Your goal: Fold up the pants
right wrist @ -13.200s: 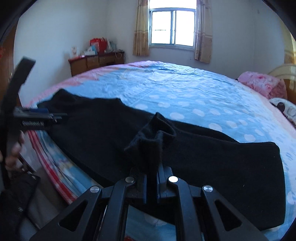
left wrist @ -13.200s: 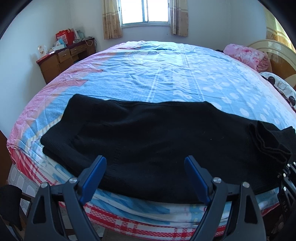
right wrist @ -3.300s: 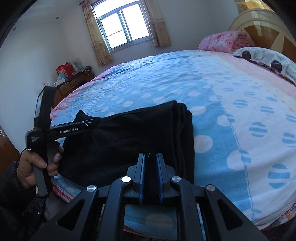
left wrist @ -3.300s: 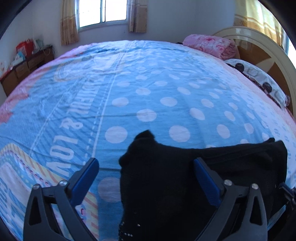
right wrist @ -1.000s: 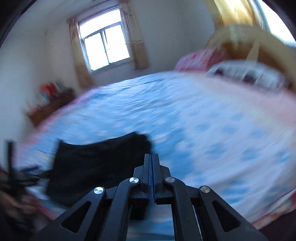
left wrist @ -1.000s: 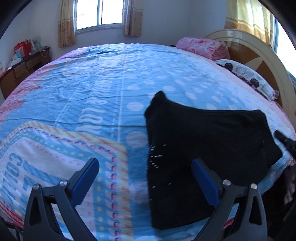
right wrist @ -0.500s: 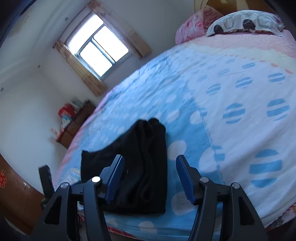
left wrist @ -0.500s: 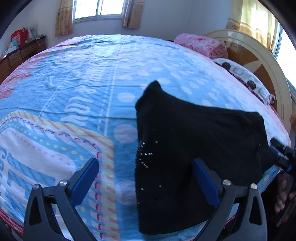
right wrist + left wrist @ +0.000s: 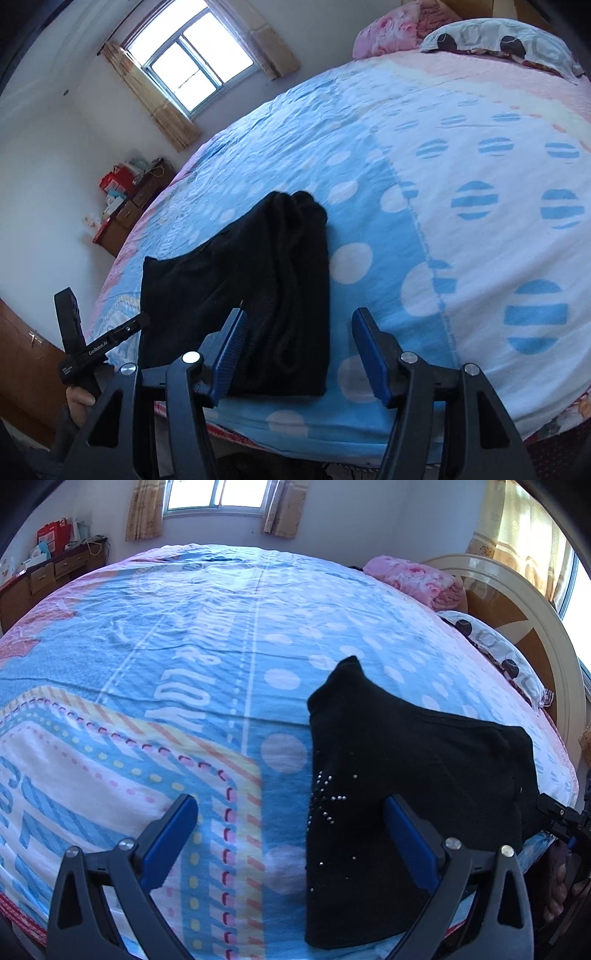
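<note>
The black pants are lying folded at the near edge of the bed. The left tongs are hovering wide open, gripping nothing. The right tongs are opening above the fold, clamping nothing.

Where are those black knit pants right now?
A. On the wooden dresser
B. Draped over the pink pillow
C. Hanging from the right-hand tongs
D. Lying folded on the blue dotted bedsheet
D: the black knit pants lie folded on the blue dotted bedsheet, with no tongs gripping them.
</note>
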Demonstrator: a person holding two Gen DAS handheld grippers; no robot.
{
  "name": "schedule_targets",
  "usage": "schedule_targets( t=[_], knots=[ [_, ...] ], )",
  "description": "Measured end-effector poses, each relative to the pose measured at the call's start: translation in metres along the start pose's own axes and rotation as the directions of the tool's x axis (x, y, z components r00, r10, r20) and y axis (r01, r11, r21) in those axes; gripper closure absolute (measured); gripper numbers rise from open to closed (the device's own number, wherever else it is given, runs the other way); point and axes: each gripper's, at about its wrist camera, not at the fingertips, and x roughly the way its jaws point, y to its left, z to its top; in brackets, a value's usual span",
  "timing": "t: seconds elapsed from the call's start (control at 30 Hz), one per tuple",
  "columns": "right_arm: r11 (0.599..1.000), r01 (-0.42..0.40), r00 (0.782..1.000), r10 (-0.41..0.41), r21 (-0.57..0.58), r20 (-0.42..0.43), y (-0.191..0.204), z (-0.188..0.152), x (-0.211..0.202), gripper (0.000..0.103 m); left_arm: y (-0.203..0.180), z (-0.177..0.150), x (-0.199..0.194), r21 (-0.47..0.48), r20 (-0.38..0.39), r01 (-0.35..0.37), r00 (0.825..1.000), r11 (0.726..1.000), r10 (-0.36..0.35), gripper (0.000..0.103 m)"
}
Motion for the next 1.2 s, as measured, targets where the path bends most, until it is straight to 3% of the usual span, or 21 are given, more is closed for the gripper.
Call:
schedule_targets(
  t=[0.03, 0.13, 0.23, 0.3, 0.37, 0.47, 0.6, 0.7, 0.83, 0.87, 0.93, 1.0, 1.07, 1.13, 1.2],
  knots=[
    [1.000, -0.030, 0.999, 0.031, 0.008, -0.020, 0.002, 0.001, 0.004, 0.031, 0.000, 0.001, -0.001, 0.000, 0.002, 0.001, 1.000, 1.000, -0.001, 0.001],
    [0.989, -0.142, 0.985, 0.145, 0.036, -0.099, 0.008, 0.005, 0.018, 0.027, 0.001, 0.004, -0.001, -0.001, 0.004, 0.013, 1.000, 1.000, -0.013, 0.001],
    [0.989, -0.148, 0.983, 0.149, 0.015, -0.103, 0.010, 0.008, 0.025, 0.027, 0.002, 0.006, 0.004, -0.007, -0.023, 0.045, 0.999, 0.999, -0.045, 0.001],
    [0.988, -0.157, 0.983, 0.157, 0.004, -0.091, 0.011, 0.005, 0.023, 0.033, 0.003, 0.005, 0.007, -0.016, -0.033, 0.060, 0.998, 0.998, -0.060, 0.001],
    [0.990, -0.138, 0.986, 0.135, -0.026, -0.094, 0.013, 0.000, 0.022, 0.064, 0.002, 0.003, 0.006, -0.001, -0.027, 0.061, 0.998, 0.998, -0.061, 0.001],
    [0.982, -0.186, 0.978, 0.187, 0.027, -0.088, 0.004, -0.006, 0.025, 0.068, 0.004, 0.003, 0.003, -0.008, -0.021, 0.077, 0.997, 0.997, -0.077, 0.001],
    [0.988, -0.119, 0.992, 0.115, -0.093, -0.044, 0.022, -0.009, 0.016, 0.069, 0.013, 0.006, -0.001, -0.054, 0.003, 0.112, 0.994, 0.992, -0.112, 0.001],
    [0.986, -0.115, 0.993, 0.115, -0.123, -0.007, 0.027, -0.011, 0.011, 0.069, 0.014, 0.007, 0.007, -0.086, -0.005, 0.123, 0.992, 0.989, -0.123, 0.000],
    [0.985, -0.131, 0.991, 0.134, -0.109, 0.015, 0.023, -0.011, 0.008, 0.069, -0.007, 0.004, 0.012, 0.006, -0.013, 0.091, 0.996, 0.996, -0.091, 0.002],
    [0.986, -0.131, 0.991, 0.133, -0.105, 0.012, 0.022, -0.012, 0.008, 0.069, -0.013, 0.002, 0.011, 0.034, -0.021, 0.110, 0.994, 0.993, -0.110, 0.005],
    [0.987, -0.132, 0.991, 0.134, -0.095, 0.015, 0.019, -0.013, 0.007, 0.069, -0.027, -0.003, 0.010, 0.100, -0.035, 0.137, 0.990, 0.985, -0.134, 0.022],
    [0.985, -0.141, 0.989, 0.144, -0.100, 0.026, 0.021, -0.012, 0.006, 0.069, -0.033, -0.007, 0.010, 0.130, -0.033, 0.150, 0.989, 0.980, -0.147, 0.028],
    [0.983, -0.150, 0.988, 0.154, -0.106, 0.031, 0.023, -0.011, 0.006, 0.069, -0.030, -0.006, 0.010, 0.107, -0.032, 0.174, 0.985, 0.979, -0.172, 0.035],
    [0.985, -0.139, 0.990, 0.142, -0.102, 0.026, 0.022, -0.011, 0.008, 0.069, -0.022, -0.003, 0.009, 0.049, -0.038, 0.216, 0.976, 0.975, -0.214, 0.055],
    [0.988, -0.130, 0.991, 0.132, -0.087, 0.017, 0.019, -0.011, 0.012, 0.069, -0.010, 0.000, 0.010, -0.020, -0.045, 0.256, 0.965, 0.966, -0.257, 0.067]
  ],
)
